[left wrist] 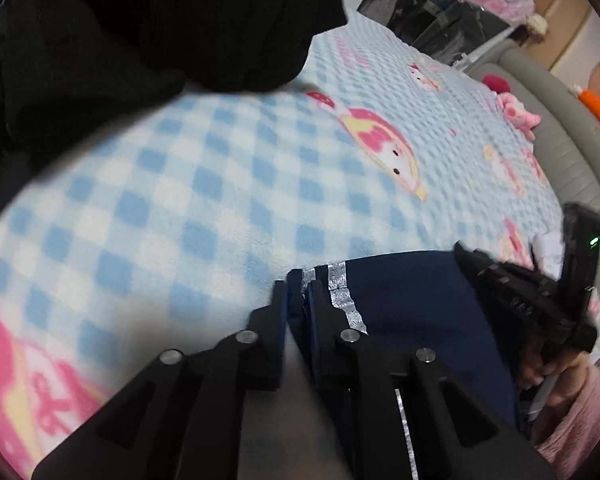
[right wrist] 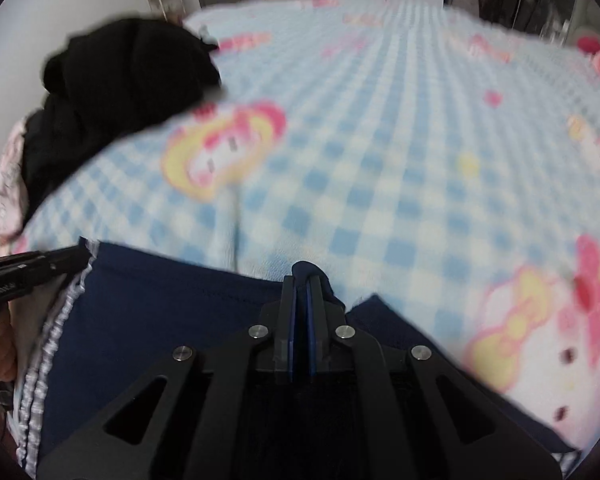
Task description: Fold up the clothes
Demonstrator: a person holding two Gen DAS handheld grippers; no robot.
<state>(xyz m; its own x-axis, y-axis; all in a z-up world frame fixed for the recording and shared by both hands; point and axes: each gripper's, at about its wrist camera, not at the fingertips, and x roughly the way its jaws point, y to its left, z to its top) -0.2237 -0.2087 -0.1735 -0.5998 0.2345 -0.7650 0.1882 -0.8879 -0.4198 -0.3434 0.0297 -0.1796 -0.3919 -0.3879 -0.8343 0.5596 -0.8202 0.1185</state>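
Observation:
A navy garment [left wrist: 412,304] with a pale silver-white trim strip [left wrist: 338,280] is stretched between both grippers above the bed. My left gripper [left wrist: 302,280] is shut on its trimmed corner. In the right wrist view the same navy garment [right wrist: 160,300] hangs low in frame, its trim [right wrist: 60,320] running down the left side. My right gripper [right wrist: 303,280] is shut on a bunched navy corner that pokes up between the fingers. The other gripper [left wrist: 532,300], held by a hand, shows at the right of the left wrist view.
A blue-and-white checked blanket [left wrist: 204,208] with pink cartoon prints covers the bed [right wrist: 400,152]. A heap of black clothes [left wrist: 100,40] lies at its far left, seen too as the black heap [right wrist: 120,80]. A grey padded bed edge [left wrist: 560,128] and pink plush toy [left wrist: 518,114] sit right.

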